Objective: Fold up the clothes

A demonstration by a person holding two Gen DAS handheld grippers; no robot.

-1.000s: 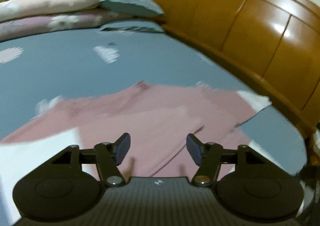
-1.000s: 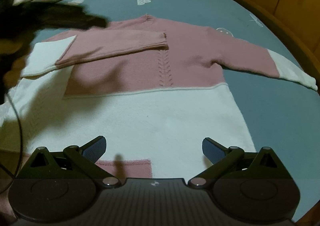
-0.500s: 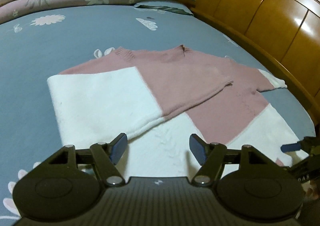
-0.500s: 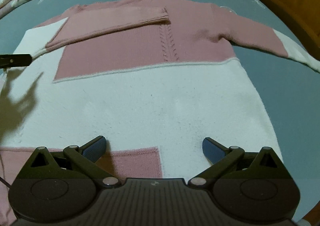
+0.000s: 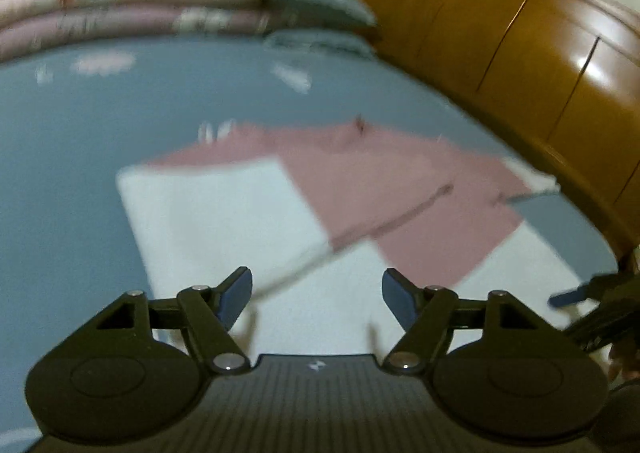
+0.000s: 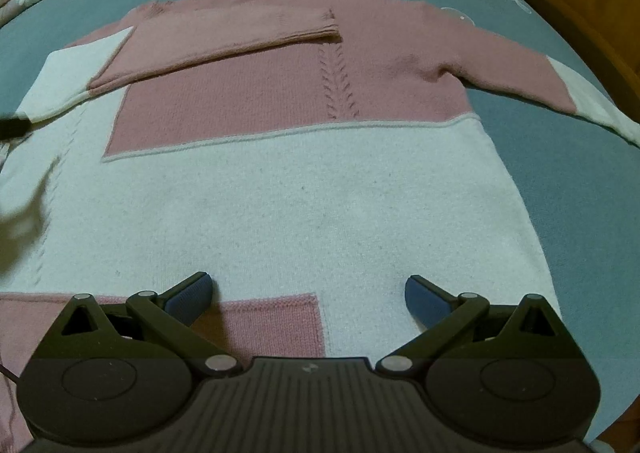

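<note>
A pink and white knitted sweater (image 6: pixel 304 189) lies flat on the blue bedsheet (image 6: pixel 580 189). Its left sleeve (image 6: pixel 224 41) is folded across the chest. Its right sleeve (image 6: pixel 552 89) lies stretched out to the right. My right gripper (image 6: pixel 308 297) is open and empty, low over the white lower part near the hem. My left gripper (image 5: pixel 316 293) is open and empty over the sweater's (image 5: pixel 224 213) left side; this view is blurred. The right gripper's fingertip (image 5: pixel 568 297) shows at the right edge of the left wrist view.
A wooden headboard (image 5: pixel 520 65) runs along the right side of the bed. Folded floral quilts (image 5: pixel 140 9) and a pillow (image 5: pixel 320 9) are stacked at the far end. Bare sheet (image 5: pixel 60 173) lies left of the sweater.
My left gripper has swung back from the folded sleeve toward the sweater's left side and is still moving. My right gripper has come lower and closer to the hem. Both stay open.
</note>
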